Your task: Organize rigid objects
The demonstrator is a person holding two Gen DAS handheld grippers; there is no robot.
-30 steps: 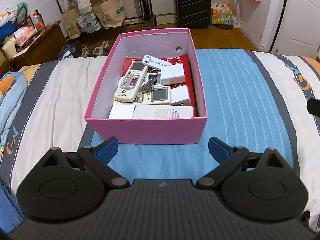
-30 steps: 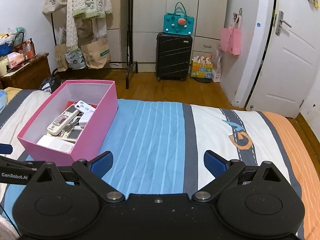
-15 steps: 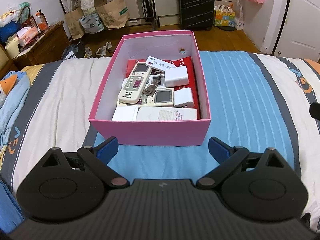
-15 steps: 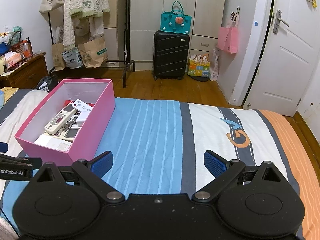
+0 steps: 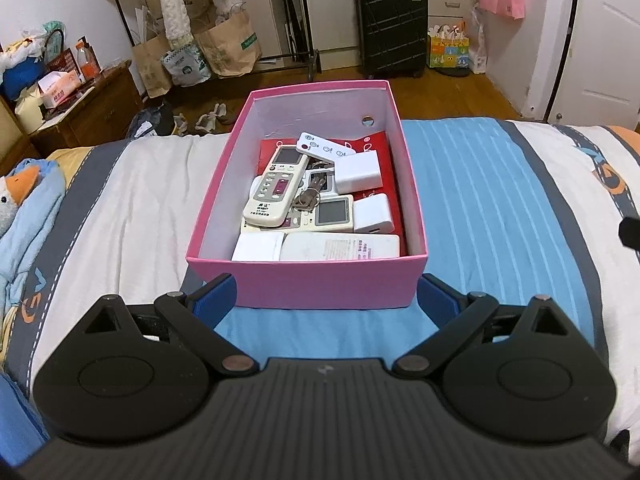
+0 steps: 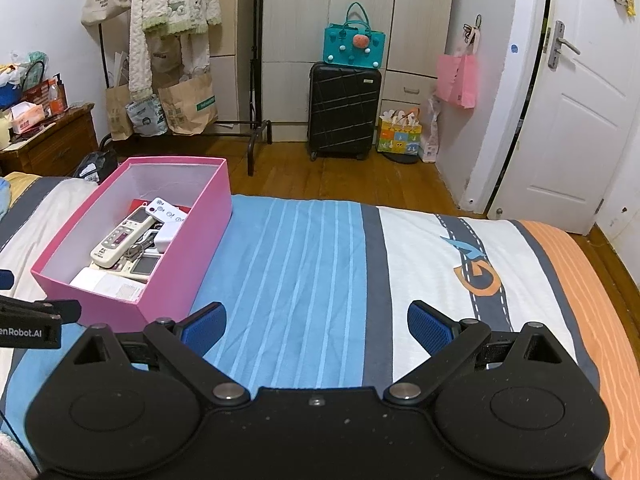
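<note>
Since the earlier frame, the left hand-held gripper (image 5: pixel 326 294) has been brought nearer the pink box (image 5: pixel 304 280), jaws spread and empty. On the bed (image 6: pixel 304 264), the box's long axis runs away from that camera. Inside are piled remote controls (image 5: pixel 276 188), white chargers (image 5: pixel 358 170) and keys (image 5: pixel 306 199). The right hand-held gripper (image 6: pixel 316 322) is likewise spread, empty.

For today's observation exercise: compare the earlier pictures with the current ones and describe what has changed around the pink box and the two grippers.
The left gripper has moved closer to the pink box, whose near wall now sits between its open fingers, and tilted up. The right gripper shifted only slightly. Both stayed open and empty. The box, its remotes and white adapters lie as before on the bed.
</note>
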